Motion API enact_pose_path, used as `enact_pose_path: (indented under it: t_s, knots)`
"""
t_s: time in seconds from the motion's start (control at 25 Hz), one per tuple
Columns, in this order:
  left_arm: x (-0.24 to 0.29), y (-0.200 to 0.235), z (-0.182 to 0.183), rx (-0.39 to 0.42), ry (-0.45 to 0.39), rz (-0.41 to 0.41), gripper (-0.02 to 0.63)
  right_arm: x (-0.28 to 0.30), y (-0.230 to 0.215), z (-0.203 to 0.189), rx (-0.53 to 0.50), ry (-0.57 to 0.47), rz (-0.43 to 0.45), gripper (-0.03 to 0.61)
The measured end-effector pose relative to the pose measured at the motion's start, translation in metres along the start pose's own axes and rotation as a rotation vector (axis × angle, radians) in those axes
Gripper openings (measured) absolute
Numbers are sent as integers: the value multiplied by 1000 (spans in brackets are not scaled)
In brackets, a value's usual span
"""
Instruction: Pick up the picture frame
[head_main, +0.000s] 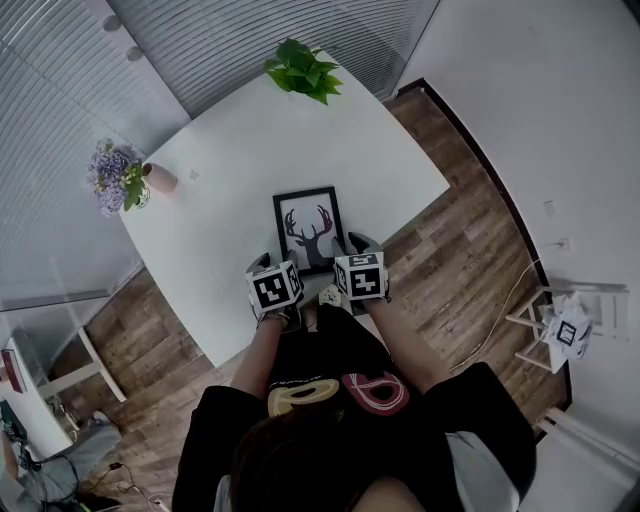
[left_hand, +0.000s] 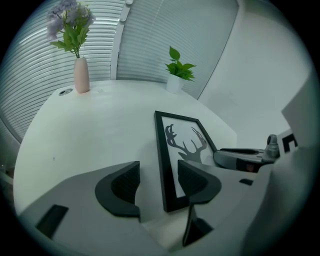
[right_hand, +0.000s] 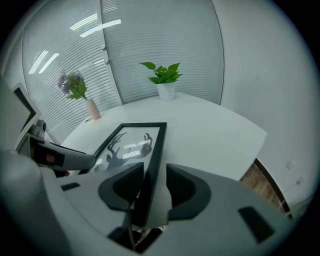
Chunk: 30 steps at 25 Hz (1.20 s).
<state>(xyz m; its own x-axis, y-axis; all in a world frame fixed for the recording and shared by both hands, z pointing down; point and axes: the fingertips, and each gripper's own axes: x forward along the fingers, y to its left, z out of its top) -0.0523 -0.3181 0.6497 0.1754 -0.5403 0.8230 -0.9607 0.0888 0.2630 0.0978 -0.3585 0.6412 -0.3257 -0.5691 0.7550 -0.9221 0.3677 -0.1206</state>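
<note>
A black picture frame (head_main: 310, 228) with a deer silhouette lies flat on the white table (head_main: 230, 150), near its front edge. My left gripper (head_main: 275, 265) is at the frame's near left corner. In the left gripper view the black border (left_hand: 162, 165) lies between the jaws of that gripper (left_hand: 159, 185), with a clear gap to the left pad. My right gripper (head_main: 350, 248) is at the near right corner. In the right gripper view the frame's right border (right_hand: 150, 160) runs between the jaws of that gripper (right_hand: 150, 187); they stand close around it, and a thin light strip shows beside the right pad.
A pink vase of purple flowers (head_main: 125, 180) stands at the table's left corner, and a potted green plant (head_main: 305, 68) at the far corner. Wooden floor surrounds the table. A small white stand (head_main: 565, 325) is on the floor at the right.
</note>
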Motion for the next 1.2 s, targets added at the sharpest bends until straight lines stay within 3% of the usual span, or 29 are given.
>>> enact_pose_path:
  t_s: [0.32, 0.84, 1.2]
  knots:
    - [2, 0, -2, 26, 8, 23, 238, 2, 1, -2, 8, 5, 3, 140]
    - [3, -2, -2, 0, 18, 47, 213, 3, 5, -2, 66, -1, 3, 92]
    - [2, -1, -5, -4, 40, 13, 169, -1, 12, -7, 98, 8, 39, 89]
